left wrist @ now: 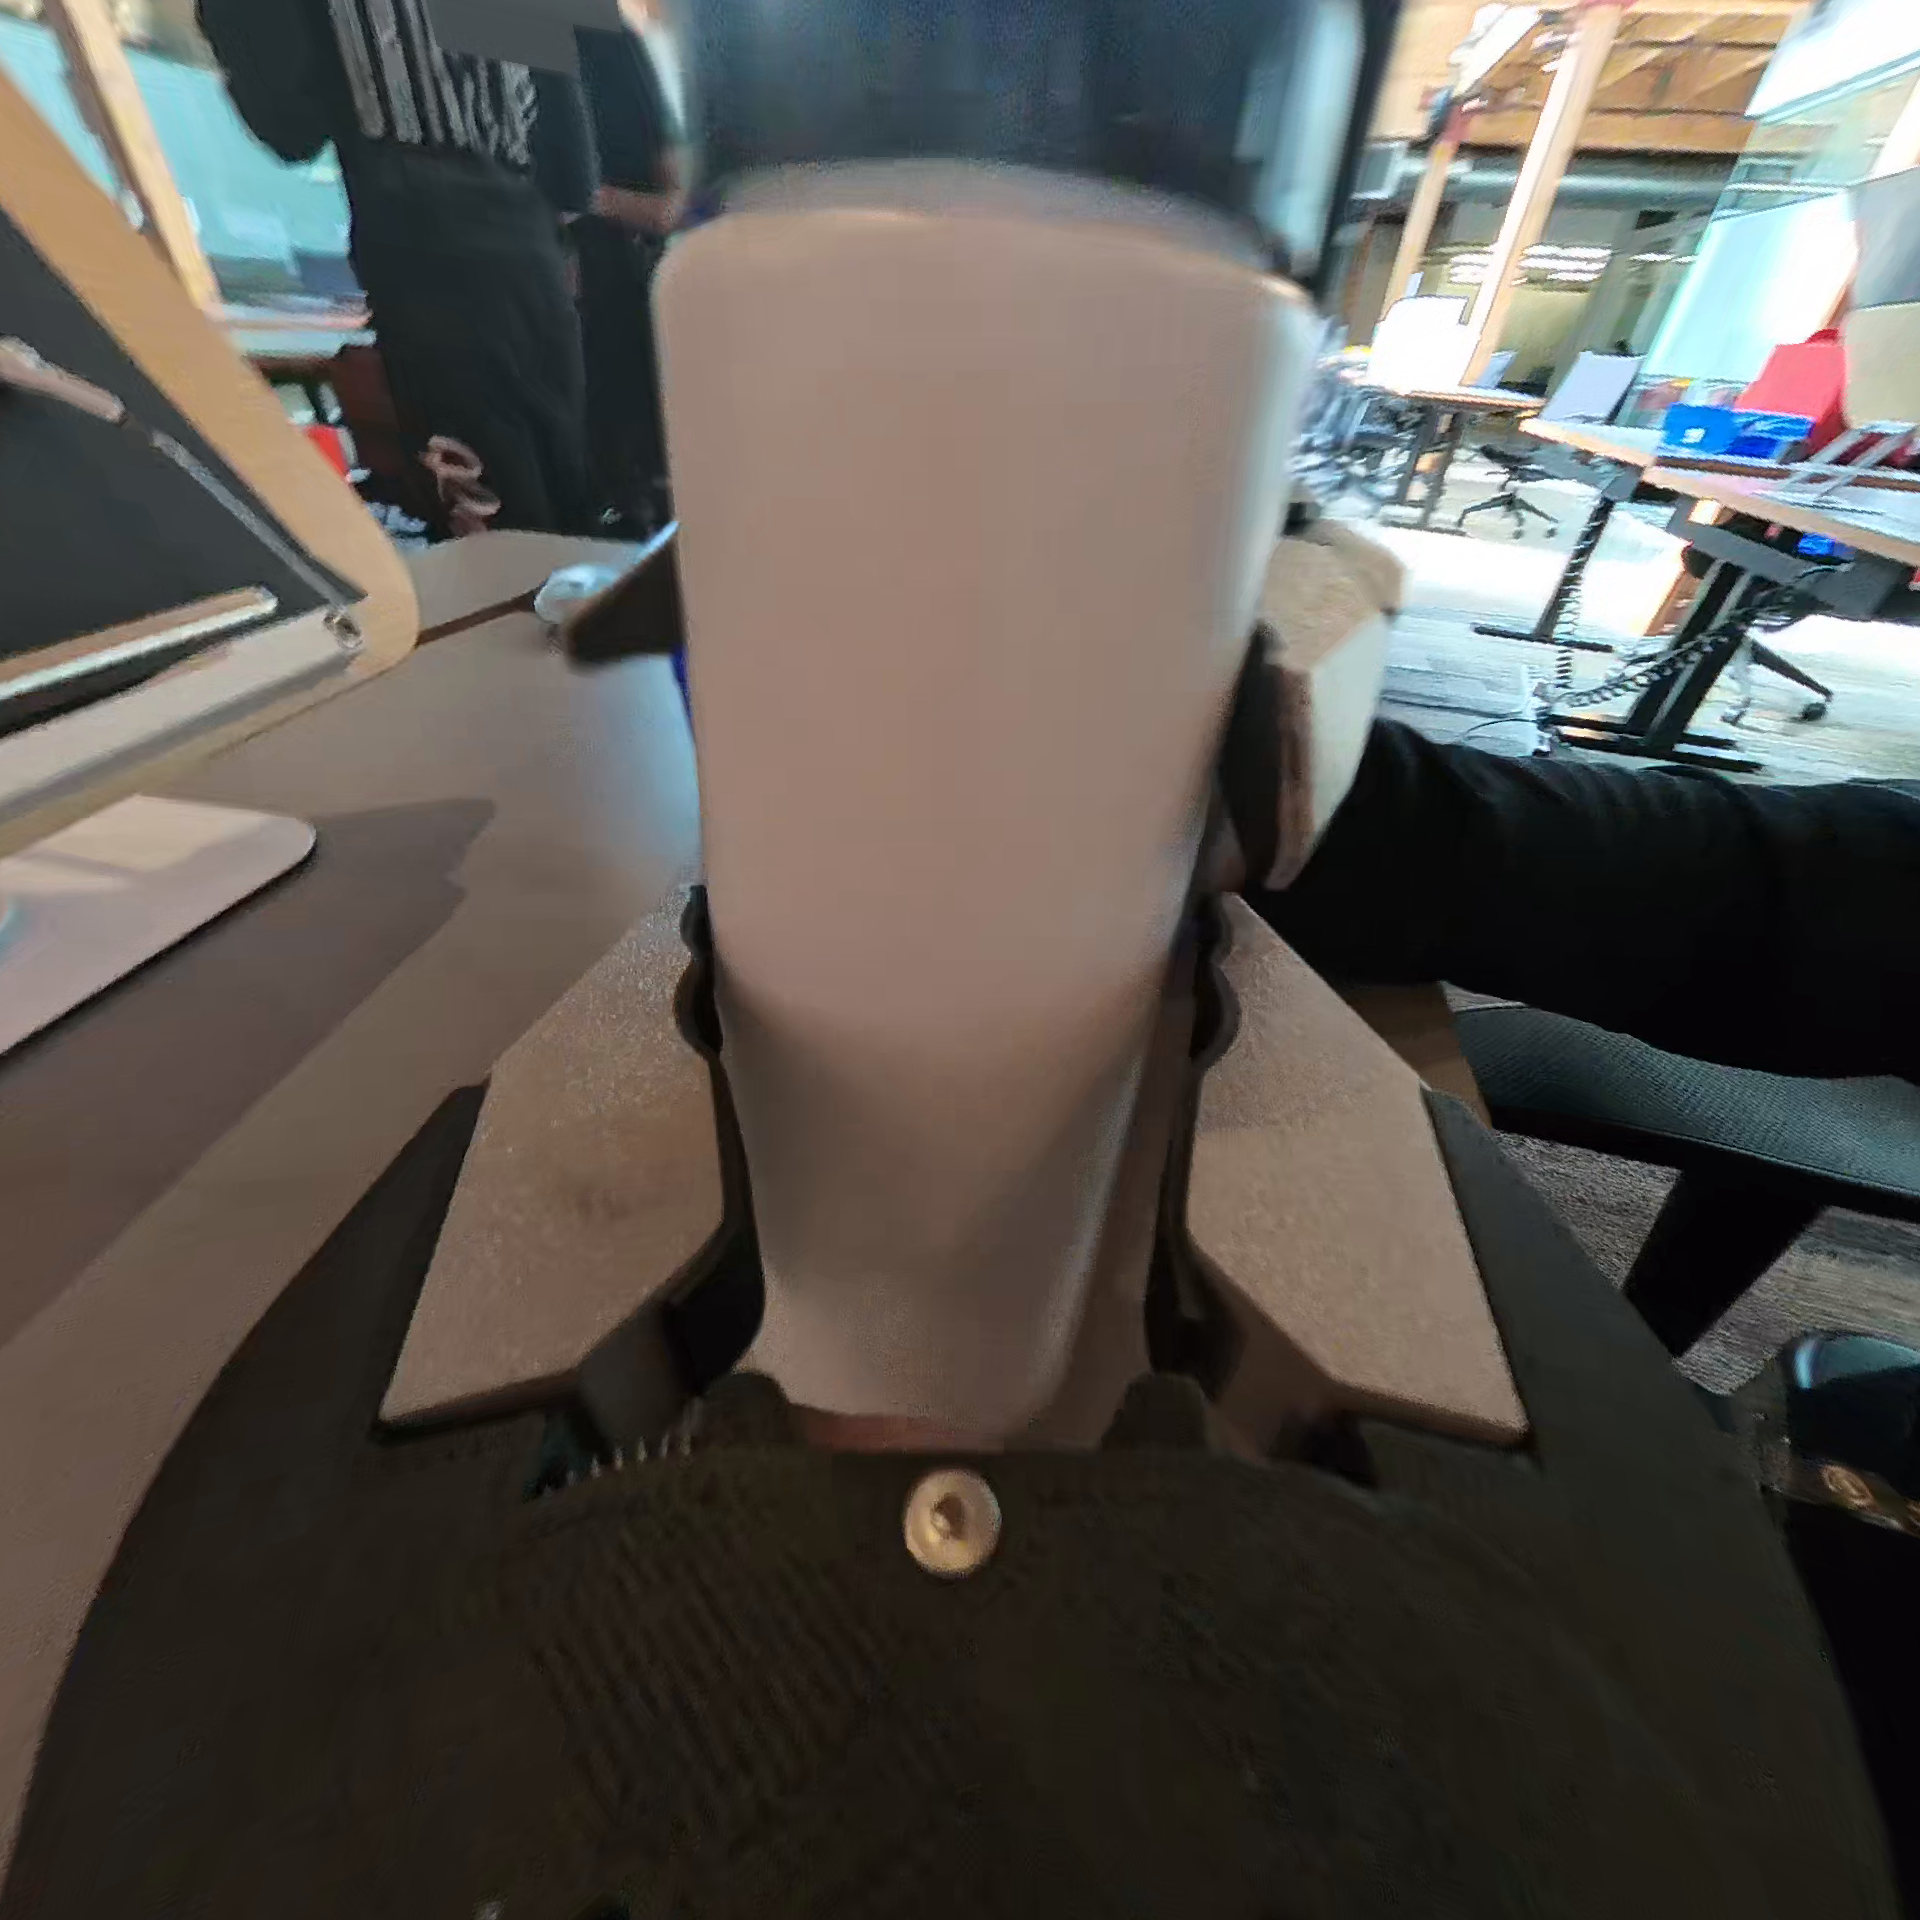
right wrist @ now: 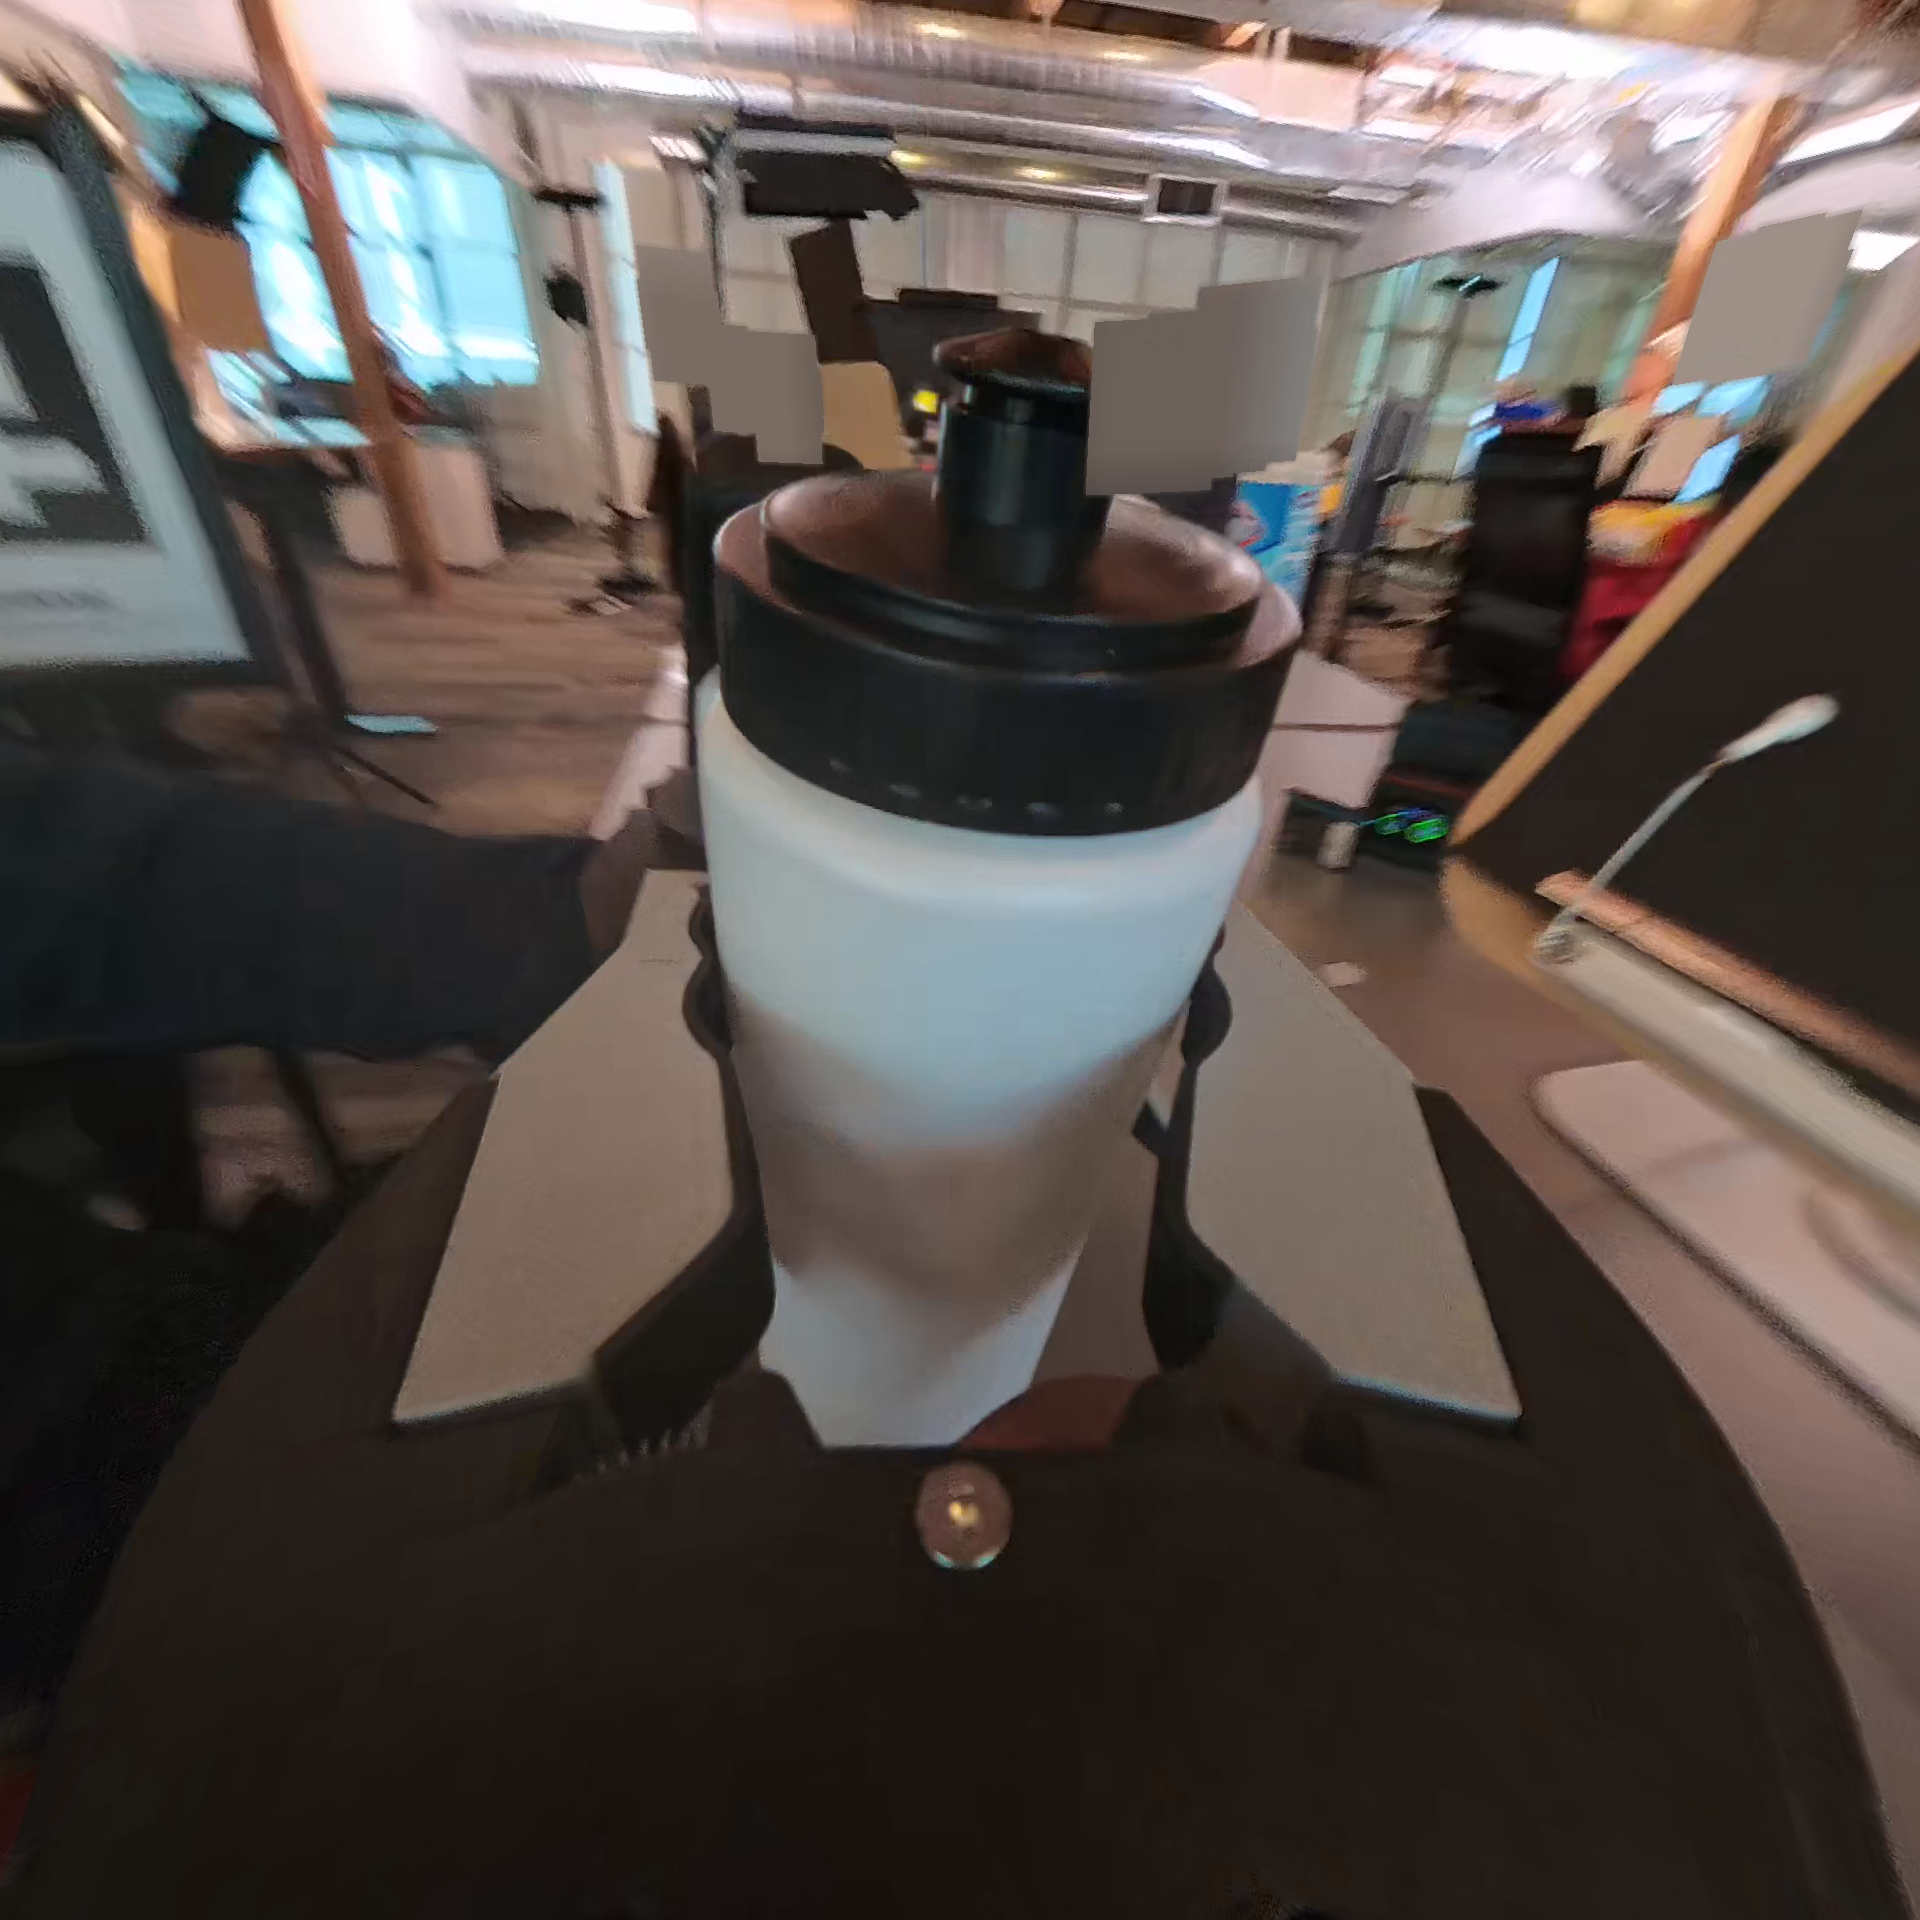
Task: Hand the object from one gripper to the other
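Nearest our lenses sits the black gripper housing, and in both wrist views one white plastic squeeze bottle point(left wrist: 966, 727) rises straight out from between the fingers. On our left gripper point(left wrist: 956, 997) the two fingers press against the lower body of the bottle, one on each side, so we read it as clamped on the bottle; the black screw cap point(left wrist: 997, 114) fills the top edge above it. On our right gripper point(right wrist: 956, 997) the two fingers likewise hug the bottle point(right wrist: 966, 997) just below its shoulder, gripping it, with the ribbed black cap point(right wrist: 997, 686) and its single pull spout point(right wrist: 1013, 468) above. Both views are blurred, and we cannot tell what, if anything, the bottle holds, since its wall is opaque. Right of the bottle in the left wrist view we see part of the other gripper and a dark sleeve point(left wrist: 1621, 894); left of the bottle lie the wooden tabletop point(left wrist: 499, 769) and a tilted screen on a stand point(left wrist: 156, 540).
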`<control>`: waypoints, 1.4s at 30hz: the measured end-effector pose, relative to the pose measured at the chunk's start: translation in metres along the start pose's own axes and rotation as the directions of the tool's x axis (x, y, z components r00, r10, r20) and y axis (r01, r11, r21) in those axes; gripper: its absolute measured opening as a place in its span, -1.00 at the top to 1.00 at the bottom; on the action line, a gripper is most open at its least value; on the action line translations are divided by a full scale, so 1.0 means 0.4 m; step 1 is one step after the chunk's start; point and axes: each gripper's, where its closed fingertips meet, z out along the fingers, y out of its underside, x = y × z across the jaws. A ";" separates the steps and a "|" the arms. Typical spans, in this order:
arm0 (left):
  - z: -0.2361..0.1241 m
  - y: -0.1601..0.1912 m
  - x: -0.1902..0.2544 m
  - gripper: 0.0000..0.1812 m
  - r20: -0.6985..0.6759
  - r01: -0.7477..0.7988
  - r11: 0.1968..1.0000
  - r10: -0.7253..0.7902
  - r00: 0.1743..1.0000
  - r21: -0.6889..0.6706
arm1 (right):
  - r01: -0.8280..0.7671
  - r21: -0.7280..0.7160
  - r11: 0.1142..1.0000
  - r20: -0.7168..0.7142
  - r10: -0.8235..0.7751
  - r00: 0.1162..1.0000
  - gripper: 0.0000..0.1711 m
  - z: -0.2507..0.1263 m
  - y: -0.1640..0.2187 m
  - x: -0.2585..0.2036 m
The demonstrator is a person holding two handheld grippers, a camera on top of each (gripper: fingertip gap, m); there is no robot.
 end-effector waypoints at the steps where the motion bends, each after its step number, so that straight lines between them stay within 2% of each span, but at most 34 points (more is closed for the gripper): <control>1: -0.003 0.011 -0.010 0.01 0.023 0.022 1.000 -0.021 1.000 -0.020 | 0.086 -0.014 0.996 -0.051 -0.087 0.995 -0.01 -0.005 -0.001 0.007; 3: -0.023 0.016 -0.026 -0.03 0.065 0.047 0.999 -0.045 0.997 -0.026 | 0.257 -0.044 0.965 -0.177 -0.261 0.949 -0.01 -0.021 -0.017 0.024; 4: -0.041 0.010 -0.037 -0.03 0.089 0.056 0.998 -0.056 0.994 -0.006 | 0.357 -0.087 0.930 -0.272 -0.367 0.890 0.00 -0.033 -0.028 0.044; 6: -0.084 -0.012 -0.059 0.00 0.138 0.073 0.996 -0.080 0.987 0.057 | 0.531 -0.233 0.814 -0.455 -0.574 0.681 0.00 -0.069 -0.051 0.093; 7: -0.105 -0.021 -0.069 0.04 0.162 0.077 0.993 -0.090 0.983 0.090 | 0.581 -0.325 0.746 -0.492 -0.658 0.570 0.00 -0.083 -0.053 0.112; 10: -0.143 -0.034 -0.087 0.07 0.192 0.088 0.985 -0.115 0.975 0.146 | 0.636 -0.550 0.541 -0.447 -0.834 0.323 0.00 -0.090 -0.028 0.145; 12: -0.148 -0.037 -0.094 -0.01 0.192 0.106 0.981 -0.136 0.972 0.159 | 0.631 -0.650 0.423 -0.359 -0.903 0.236 0.00 -0.079 0.008 0.159; 14: -0.138 -0.035 -0.092 -0.07 0.187 0.119 0.981 -0.147 0.971 0.154 | 0.628 -0.697 0.346 -0.288 -0.937 0.197 0.00 -0.067 0.036 0.164; 17: -0.107 -0.032 -0.082 -0.13 0.189 0.093 0.987 -0.116 0.975 0.128 | 0.651 -0.698 0.298 -0.224 -0.955 0.196 0.00 -0.039 0.066 0.144; 21: -0.065 -0.012 -0.073 -0.21 0.203 0.045 0.997 -0.056 0.978 0.059 | 0.683 -0.699 0.210 -0.149 -0.978 0.149 0.00 -0.003 0.091 0.115; 23: -0.048 0.002 -0.056 -0.19 0.183 0.033 0.999 -0.038 0.982 0.028 | 0.694 -0.698 0.176 -0.122 -0.984 0.128 0.00 0.012 0.100 0.103; 25: -0.047 0.005 -0.059 -0.16 0.218 -0.026 1.000 0.023 0.976 0.008 | 0.698 -0.699 0.159 -0.115 -0.987 0.110 0.00 0.024 0.107 0.095; 28: -0.059 -0.009 -0.057 -0.14 0.253 -0.104 0.995 0.102 0.962 -0.006 | 0.713 -0.676 0.186 -0.157 -0.982 0.108 0.00 0.032 0.095 0.087; 34: -0.080 -0.044 -0.078 -0.11 0.339 -0.308 0.942 0.336 0.878 -0.135 | 0.721 -0.615 0.319 -0.208 -0.948 0.242 0.03 0.033 0.108 0.080; 36: -0.099 -0.081 -0.090 -0.11 0.374 -0.422 0.880 0.475 0.797 -0.219 | 0.725 -0.593 0.350 -0.207 -0.937 0.283 -0.03 0.029 0.111 0.075; 38: -0.119 -0.115 -0.095 -0.10 0.370 -0.546 0.766 0.642 0.671 -0.339 | 0.714 -0.560 0.420 -0.219 -0.906 0.362 -0.06 0.024 0.111 0.072; 42: -0.139 -0.120 -0.096 -0.10 0.250 -0.683 0.484 0.873 0.419 -0.548 | 0.596 -0.438 0.673 -0.281 -0.732 0.620 -0.07 0.007 0.092 0.074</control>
